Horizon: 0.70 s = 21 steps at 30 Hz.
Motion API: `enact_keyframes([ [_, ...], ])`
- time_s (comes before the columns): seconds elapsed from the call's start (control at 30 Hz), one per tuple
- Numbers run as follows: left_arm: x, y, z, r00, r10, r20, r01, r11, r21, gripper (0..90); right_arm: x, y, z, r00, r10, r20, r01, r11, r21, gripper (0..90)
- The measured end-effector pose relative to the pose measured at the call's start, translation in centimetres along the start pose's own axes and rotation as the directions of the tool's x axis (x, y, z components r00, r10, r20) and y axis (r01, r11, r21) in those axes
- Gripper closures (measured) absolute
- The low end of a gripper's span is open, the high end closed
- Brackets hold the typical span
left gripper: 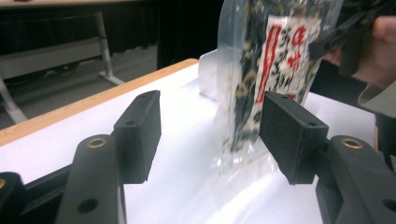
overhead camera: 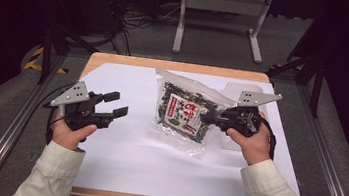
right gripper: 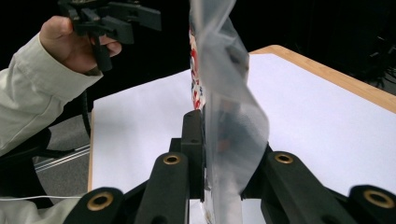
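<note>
While the bag [overhead camera: 184, 110] of dark dried food is held up by its edge, it hangs above the white sheet [overhead camera: 121, 147] that covers the table [overhead camera: 176, 66]. The right gripper [overhead camera: 209, 117] is clamped on the bag's clear plastic edge, as is seen in the right gripper view, where the film is pinched between the jaws. The left gripper [overhead camera: 115, 105] is kept well apart from the bag, to its left, with its jaws spread and nothing between them.

A slip is judged the main risk: the film is smooth and only a narrow edge is caught, so the bag could slide out or swing if it is moved quickly. If the left gripper is brought in carelessly, the contents could be crushed or the film creased.

A second clear plastic piece [overhead camera: 236, 91] lies behind the bag on the sheet. Beyond the bag, a grey carpeted floor [overhead camera: 207, 57], cables [overhead camera: 131, 19] and a white metal frame [overhead camera: 222, 5] are seen in a dark room.
</note>
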State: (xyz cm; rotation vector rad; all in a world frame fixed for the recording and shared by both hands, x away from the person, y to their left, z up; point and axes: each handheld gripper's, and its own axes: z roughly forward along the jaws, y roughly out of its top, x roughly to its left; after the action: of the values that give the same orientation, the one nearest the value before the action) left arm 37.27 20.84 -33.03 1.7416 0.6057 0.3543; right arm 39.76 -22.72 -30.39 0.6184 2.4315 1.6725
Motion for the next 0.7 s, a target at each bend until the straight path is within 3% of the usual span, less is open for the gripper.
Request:
enact_keyframes([
  [0.13,0.4,-0.5,0.1,1.0,-0.008,-0.005,0.008,0.9999,0.011,39.4,-0.4,0.3,-0.6,0.9997,0.013,0.02,-0.013,0.9999,0.01,77.2],
  [0.27,0.8,-1.2,0.4,0.9996,-0.026,-0.009,0.026,0.9994,0.022,38.5,-1.2,0.9,-1.5,0.9966,0.042,0.07,-0.044,0.9985,0.033,77.1],
  [0.4,1.0,-1.8,0.7,0.9994,-0.034,-0.008,0.034,0.999,0.03,37.9,-1.9,1.3,-2.2,0.9947,0.065,0.08,-0.068,0.9972,0.033,77.1],
  [0.7,1.7,-3.6,1.3,0.9993,-0.034,0.018,0.033,0.9987,0.037,34.6,-3.4,2.3,-3.9,0.9843,0.109,0.139,-0.115,0.9929,0.032,77.1],
])
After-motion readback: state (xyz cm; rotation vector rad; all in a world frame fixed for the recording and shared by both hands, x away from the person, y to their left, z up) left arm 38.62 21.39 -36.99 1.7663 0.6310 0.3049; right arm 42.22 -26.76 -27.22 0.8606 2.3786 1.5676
